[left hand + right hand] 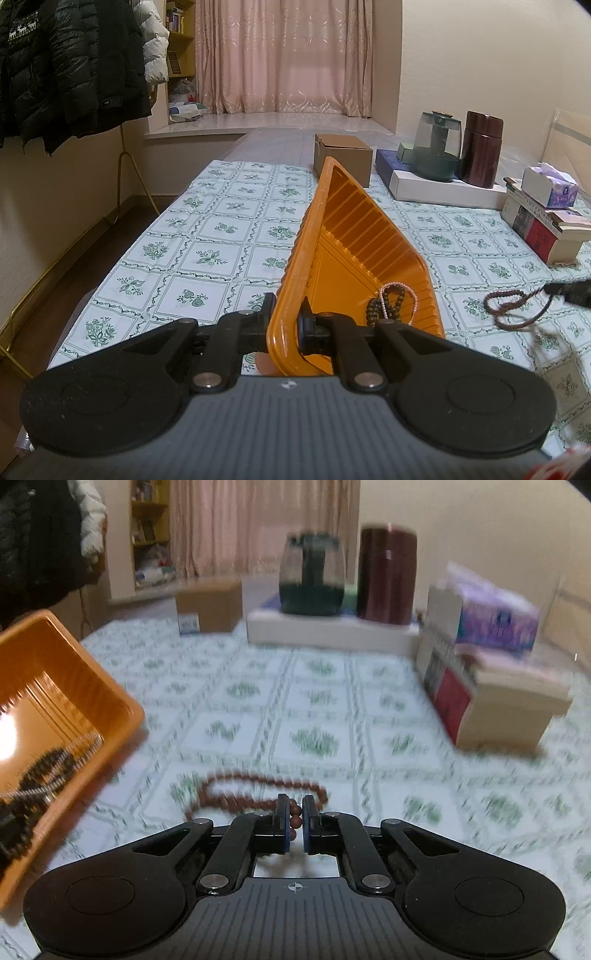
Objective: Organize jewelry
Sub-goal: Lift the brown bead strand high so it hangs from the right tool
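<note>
My left gripper (pixel 286 317) is shut on the near rim of an orange tray (pixel 354 236), which it holds tilted up on its side. A dark bead bracelet (pixel 376 308) and a pink pearl strand (pixel 400 291) lie in the tray's low corner. In the right wrist view my right gripper (pixel 294 814) is shut on a reddish-brown bead string (pixel 258 786); the rest of the string trails on the tablecloth ahead. The same bead string (pixel 506 304) and a right fingertip (pixel 569 290) show at the right edge of the left wrist view. The orange tray (pixel 74 686) stands at the left.
A cardboard box (pixel 343 157), a glass kettle (pixel 437 147) and a brown canister (pixel 482 147) on a white box stand at the back. Stacked books (pixel 543 229) with a tissue box (pixel 550 184) sit at the right. The table's edge runs along the left.
</note>
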Demonstrator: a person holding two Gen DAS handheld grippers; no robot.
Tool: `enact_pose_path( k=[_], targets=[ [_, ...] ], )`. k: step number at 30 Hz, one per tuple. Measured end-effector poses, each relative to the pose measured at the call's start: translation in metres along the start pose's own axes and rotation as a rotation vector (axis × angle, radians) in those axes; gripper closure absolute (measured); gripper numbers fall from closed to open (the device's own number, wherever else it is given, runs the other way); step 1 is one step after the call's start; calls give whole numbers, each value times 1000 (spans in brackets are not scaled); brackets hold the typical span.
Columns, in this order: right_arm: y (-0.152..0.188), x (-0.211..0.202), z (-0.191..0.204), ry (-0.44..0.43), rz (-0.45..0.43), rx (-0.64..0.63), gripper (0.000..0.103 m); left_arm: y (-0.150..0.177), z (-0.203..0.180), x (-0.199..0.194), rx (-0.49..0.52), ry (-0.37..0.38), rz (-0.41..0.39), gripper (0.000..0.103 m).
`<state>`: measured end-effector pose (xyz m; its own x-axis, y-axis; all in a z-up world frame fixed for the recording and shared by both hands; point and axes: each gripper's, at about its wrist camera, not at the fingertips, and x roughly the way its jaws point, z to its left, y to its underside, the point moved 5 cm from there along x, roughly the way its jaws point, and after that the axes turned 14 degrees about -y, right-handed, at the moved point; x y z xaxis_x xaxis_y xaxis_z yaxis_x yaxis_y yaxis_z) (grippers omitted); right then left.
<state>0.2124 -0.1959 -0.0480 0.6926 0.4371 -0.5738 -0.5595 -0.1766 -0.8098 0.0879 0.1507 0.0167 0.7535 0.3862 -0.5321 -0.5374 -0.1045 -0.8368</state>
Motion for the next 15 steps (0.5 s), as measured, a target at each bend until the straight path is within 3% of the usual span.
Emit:
enact_pose_path(
  k=[15],
  targets=[
    [-68,-66,28,14,-175,-126,97,0,0,-1,-1,4,-1,94]
  ],
)
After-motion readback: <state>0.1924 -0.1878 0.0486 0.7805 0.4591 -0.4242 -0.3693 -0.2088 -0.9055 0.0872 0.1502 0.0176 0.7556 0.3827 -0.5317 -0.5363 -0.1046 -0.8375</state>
